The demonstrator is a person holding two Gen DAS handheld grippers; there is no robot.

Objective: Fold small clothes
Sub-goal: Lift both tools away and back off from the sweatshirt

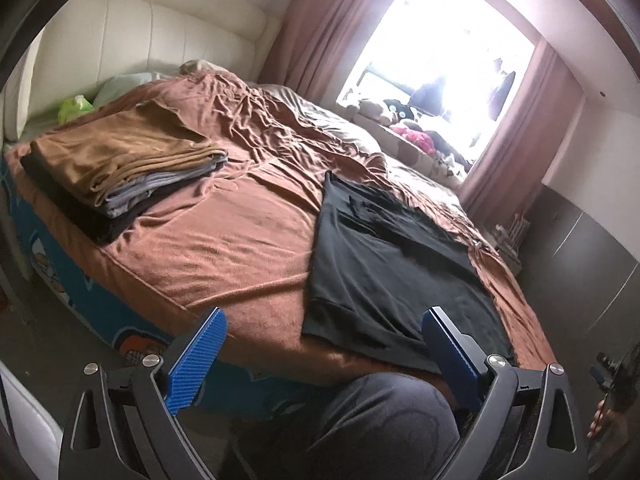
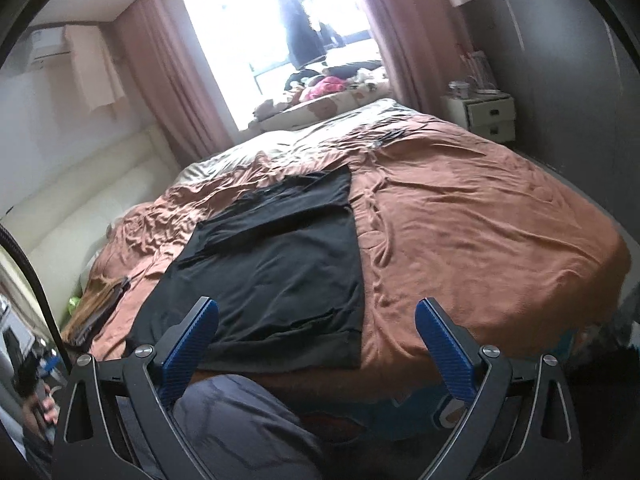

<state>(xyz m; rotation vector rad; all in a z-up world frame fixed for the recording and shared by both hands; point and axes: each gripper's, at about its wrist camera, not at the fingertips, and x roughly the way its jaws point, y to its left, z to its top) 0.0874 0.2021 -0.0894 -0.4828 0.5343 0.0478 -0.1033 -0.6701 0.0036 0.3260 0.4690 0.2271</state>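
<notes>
On the bed: black garment (image 1: 384, 256) lies flat on the brown blanket (image 1: 224, 240).
Hidden: its near hem sits behind the left gripper (image 1: 324, 332); fabric details unreadable.
Jaws: left gripper and right gripper (image 2: 316, 320) both gape wide, empty, short of the hem.
Axis: long side runs away toward the window (image 2: 256, 20).
Stack: folded clothes (image 1: 120, 168) well left.

Black shirt (image 2: 280, 264) matt cloth; bedspread (image 2: 480, 232) fuzzy.
</notes>
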